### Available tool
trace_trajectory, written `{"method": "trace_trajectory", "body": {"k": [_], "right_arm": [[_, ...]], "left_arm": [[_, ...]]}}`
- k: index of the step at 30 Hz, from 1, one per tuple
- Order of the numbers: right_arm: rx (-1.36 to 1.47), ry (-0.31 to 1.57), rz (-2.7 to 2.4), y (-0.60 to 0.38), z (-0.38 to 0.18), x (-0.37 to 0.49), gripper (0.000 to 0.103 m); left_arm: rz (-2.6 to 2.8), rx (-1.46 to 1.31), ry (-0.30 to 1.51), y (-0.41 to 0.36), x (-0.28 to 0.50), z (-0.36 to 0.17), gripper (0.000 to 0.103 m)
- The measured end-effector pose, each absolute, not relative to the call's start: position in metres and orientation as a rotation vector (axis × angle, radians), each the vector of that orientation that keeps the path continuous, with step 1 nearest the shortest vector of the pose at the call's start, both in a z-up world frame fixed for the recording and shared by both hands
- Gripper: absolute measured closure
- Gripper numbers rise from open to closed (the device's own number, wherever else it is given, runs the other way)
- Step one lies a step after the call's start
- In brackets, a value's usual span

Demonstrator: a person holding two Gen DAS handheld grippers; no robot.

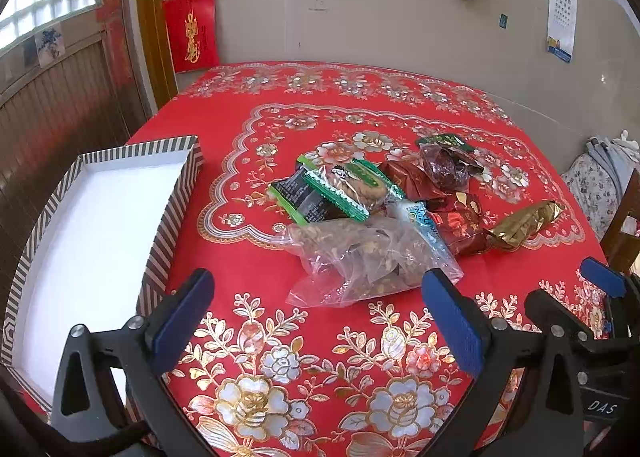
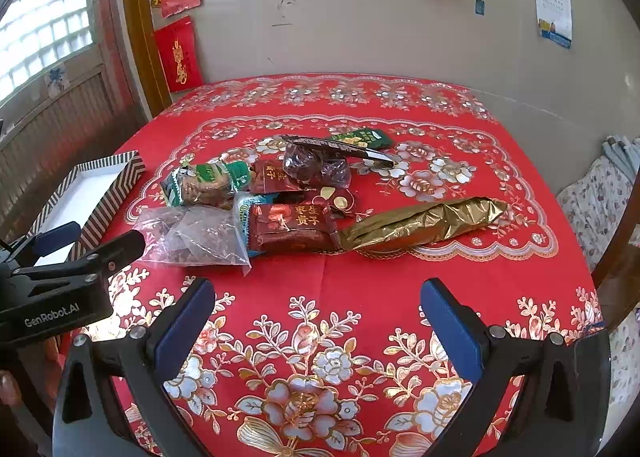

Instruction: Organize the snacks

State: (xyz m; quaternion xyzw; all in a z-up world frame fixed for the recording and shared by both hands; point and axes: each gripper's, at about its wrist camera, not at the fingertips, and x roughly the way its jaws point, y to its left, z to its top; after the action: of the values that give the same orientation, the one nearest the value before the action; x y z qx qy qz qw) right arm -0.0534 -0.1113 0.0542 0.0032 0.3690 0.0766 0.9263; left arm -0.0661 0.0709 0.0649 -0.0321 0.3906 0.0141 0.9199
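the left tool (image 1: 318, 313) hangs low over the near edge of the counter (image 1: 248, 265) with its blue-padded fingers (image 1: 182, 317) spread wide and nothing between them. the right tool (image 2: 318, 315) is likewise wide apart and empty, hovering above the red floral cloth. seen from the left wrist, the right tool shows at about 3 o'clock, just beside the left one. the snacks sit in a loose heap near the middle of the counter, at 12 o'clock from both tools. nearest is a clear plastic bag (image 1: 368, 257) of brown pieces, lying flat. behind it, touching, are green-edged packets (image 1: 336, 189), one of them showing biscuits through its wrapper. at about 1 o'clock lie dark red packets (image 2: 290, 231) with gold lettering, and a clear pack of dark red fruit (image 1: 444, 169) sits at the far side of the heap. a crumpled gold foil wrapper (image 2: 428, 223) stretches off to the right of the pile, its end touching a red packet. a small dark green packet (image 2: 360, 139) lies at the far edge of the group. at 9 to 10 o'clock, at the left edge of the counter, stands a shallow striped box (image 1: 160, 193) with a white inside, well apart from the heap and holding no snacks.
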Motion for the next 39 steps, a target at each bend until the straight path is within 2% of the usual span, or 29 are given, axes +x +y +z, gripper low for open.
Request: {"method": "trace_trajectory", "body": {"k": [39], "right_arm": [[0.032,0.793,0.151,-0.127,0.043,-0.047,0.0]], "left_arm": [[0.039,-0.071,0.858,0.058,-0.036,0.046,0.0]]}}
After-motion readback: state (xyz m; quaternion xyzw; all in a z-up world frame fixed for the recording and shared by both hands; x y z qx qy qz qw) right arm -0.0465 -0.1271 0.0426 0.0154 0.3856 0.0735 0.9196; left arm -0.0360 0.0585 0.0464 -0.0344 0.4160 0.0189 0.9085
